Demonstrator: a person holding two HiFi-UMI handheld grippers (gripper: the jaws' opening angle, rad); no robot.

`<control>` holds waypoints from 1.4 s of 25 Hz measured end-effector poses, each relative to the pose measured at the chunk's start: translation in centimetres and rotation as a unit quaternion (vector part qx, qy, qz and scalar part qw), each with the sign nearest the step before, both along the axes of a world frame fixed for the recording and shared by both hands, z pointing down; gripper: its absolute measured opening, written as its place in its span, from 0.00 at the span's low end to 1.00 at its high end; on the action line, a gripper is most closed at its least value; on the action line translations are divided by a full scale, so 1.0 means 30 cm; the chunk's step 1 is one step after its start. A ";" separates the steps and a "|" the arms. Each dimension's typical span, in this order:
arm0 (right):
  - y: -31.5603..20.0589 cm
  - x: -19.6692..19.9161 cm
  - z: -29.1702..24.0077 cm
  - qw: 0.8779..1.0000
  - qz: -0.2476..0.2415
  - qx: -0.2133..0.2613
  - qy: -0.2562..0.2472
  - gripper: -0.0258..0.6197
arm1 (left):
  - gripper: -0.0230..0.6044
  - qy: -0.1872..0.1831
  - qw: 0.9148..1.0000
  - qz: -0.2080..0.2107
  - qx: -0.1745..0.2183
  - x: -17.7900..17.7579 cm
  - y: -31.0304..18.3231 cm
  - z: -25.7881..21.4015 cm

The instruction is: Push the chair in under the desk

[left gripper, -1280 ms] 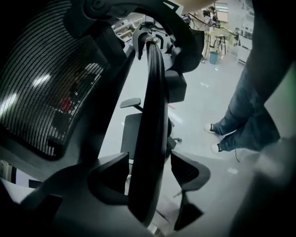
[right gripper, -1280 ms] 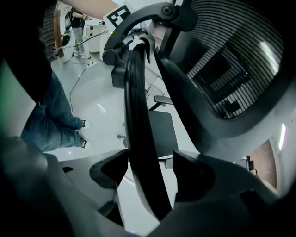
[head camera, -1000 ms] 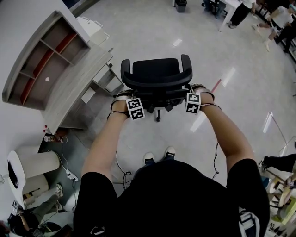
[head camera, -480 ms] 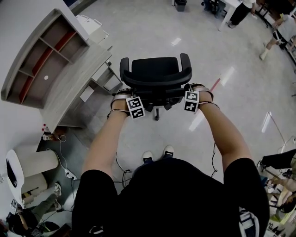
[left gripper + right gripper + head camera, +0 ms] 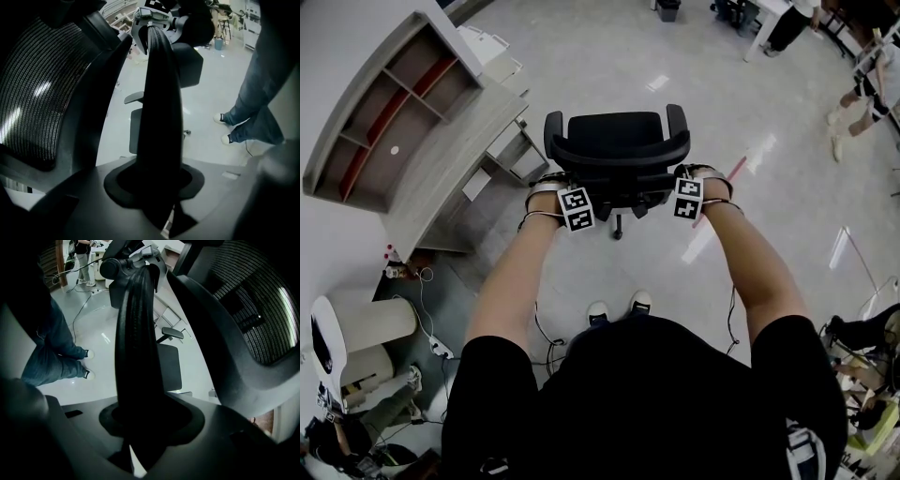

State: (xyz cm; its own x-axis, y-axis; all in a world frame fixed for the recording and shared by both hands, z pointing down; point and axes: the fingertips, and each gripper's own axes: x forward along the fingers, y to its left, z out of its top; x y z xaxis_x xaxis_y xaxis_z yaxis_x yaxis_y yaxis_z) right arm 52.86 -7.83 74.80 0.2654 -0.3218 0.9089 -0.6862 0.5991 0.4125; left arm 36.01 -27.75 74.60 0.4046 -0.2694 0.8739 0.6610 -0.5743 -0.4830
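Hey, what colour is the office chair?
The chair is black; the head view shows it best.

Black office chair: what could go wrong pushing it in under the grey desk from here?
The left gripper and right gripper have just been closing on the thin rim of the black mesh-backed office chair; a shove might slip them off. The curved grey wooden desk stands off to the chair's left, so turning it could knock an armrest against the desktop. The white floor power strip by the desk's near end could snag it.

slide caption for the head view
Left tool and right tool, jaws just closed on the chair back, near the desk
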 end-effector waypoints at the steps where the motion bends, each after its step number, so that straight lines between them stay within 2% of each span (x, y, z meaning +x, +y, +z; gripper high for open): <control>1: 0.001 0.000 0.001 1.000 0.000 0.001 0.000 0.25 | 0.22 -0.005 1.000 0.000 -0.001 -0.003 0.002 0.003; 19: 0.013 -0.051 0.000 1.000 -0.005 -0.001 0.003 0.24 | 0.19 -0.005 1.000 -0.002 0.001 -0.056 0.017 0.002; 35: 0.063 -0.251 0.001 0.999 -0.032 -0.002 0.004 0.23 | 0.19 -0.002 1.000 -0.024 0.003 -0.284 0.092 -0.001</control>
